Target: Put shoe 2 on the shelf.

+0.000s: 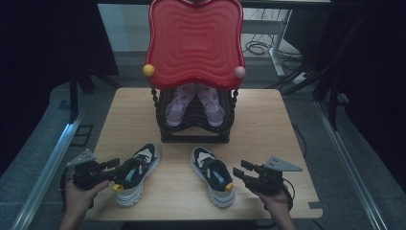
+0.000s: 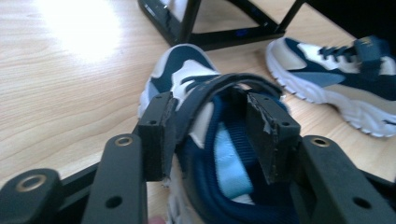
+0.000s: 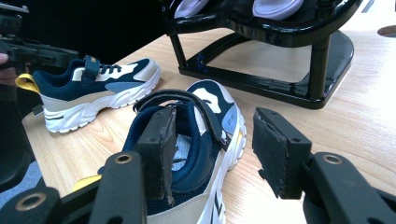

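Two navy-and-white sneakers lie on the wooden tabletop [image 1: 268, 120] in front of the black shoe rack [image 1: 195, 125], which serves as the landmark here. The left sneaker [image 1: 136, 172] rests ahead of the rack's left corner, toe angled toward it; the right sneaker [image 1: 213, 176] rests ahead of the rack's middle and right half, toe also toward the rack. The left claw [image 1: 114, 163] sits at the left sneaker's heel, on the side away from the rack; its jaws are spread, one outside the collar wall and one inside the opening, straddling the collar and strap without a clear pinch. The right claw [image 1: 241, 172] is just beside the right sneaker's heel, jaws spread, one over the shoe's opening and the other off its side above bare wood, pinching nothing. A pair of pale purple sandals [image 1: 195, 103] rests on the rack under a red tray [image 1: 194, 40].
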`<state>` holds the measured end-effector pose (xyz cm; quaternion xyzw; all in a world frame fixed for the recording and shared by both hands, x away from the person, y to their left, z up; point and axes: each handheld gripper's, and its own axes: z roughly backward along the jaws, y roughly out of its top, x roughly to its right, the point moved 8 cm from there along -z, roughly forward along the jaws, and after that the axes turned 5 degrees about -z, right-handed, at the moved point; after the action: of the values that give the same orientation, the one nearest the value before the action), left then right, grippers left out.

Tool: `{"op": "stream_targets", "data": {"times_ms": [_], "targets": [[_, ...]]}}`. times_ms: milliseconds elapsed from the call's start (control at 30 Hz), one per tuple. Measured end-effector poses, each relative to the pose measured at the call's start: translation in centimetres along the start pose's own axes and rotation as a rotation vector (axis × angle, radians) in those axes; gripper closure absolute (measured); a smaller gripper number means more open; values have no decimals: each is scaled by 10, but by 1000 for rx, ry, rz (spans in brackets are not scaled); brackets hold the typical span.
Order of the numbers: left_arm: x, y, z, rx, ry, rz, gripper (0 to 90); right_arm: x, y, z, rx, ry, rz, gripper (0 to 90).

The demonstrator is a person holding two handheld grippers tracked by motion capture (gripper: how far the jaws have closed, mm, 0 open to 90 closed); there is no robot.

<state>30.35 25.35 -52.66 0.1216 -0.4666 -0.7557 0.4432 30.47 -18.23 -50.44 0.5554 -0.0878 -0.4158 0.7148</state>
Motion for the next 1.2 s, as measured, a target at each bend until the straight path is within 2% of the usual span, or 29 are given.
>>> {"op": "stream_targets", "data": {"times_ms": [200, 367, 433, 533, 567, 633, 700, 733, 833, 867, 1100, 1200], "targets": [[0, -3, -11, -52, 6, -34, 581, 5, 1, 2, 9, -20, -26, 500], [-3, -3, -13, -54, 13, -33, 621, 3, 4, -2, 1, -15, -31, 499], [-4, -4, -14, -55, 9, -27, 619, 0, 6, -7, -13, -11, -13, 497], [-5, -5, -16, -55, 4, -25, 617, -8, 8, -16, -63, 9, 15, 493], [-5, -5, -16, -55, 4, -25, 616, -8, 8, -16, -63, 9, 15, 493], [-6, -6, -17, -68, 2, -24, 608, -12, 8, -25, -118, 24, 36, 489], [-6, -8, -19, -86, 5, -31, 605, -13, 8, -27, -130, 26, 39, 489], [-6, -9, -22, -101, 12, -40, 606, -14, 8, -34, -168, 37, 31, 489], [-5, -10, -23, -102, 13, -39, 614, -13, 7, -40, -201, 41, 34, 489], [-6, -10, -23, -100, 12, -38, 617, -14, 5, -45, -237, 42, 36, 489], [-6, -10, -23, -98, 13, -37, 632, -15, 8, -58, -294, 51, 33, 495], [-6, -10, -23, -93, 11, -32, 637, -12, 4, -64, -321, 28, 30, 513]]}}
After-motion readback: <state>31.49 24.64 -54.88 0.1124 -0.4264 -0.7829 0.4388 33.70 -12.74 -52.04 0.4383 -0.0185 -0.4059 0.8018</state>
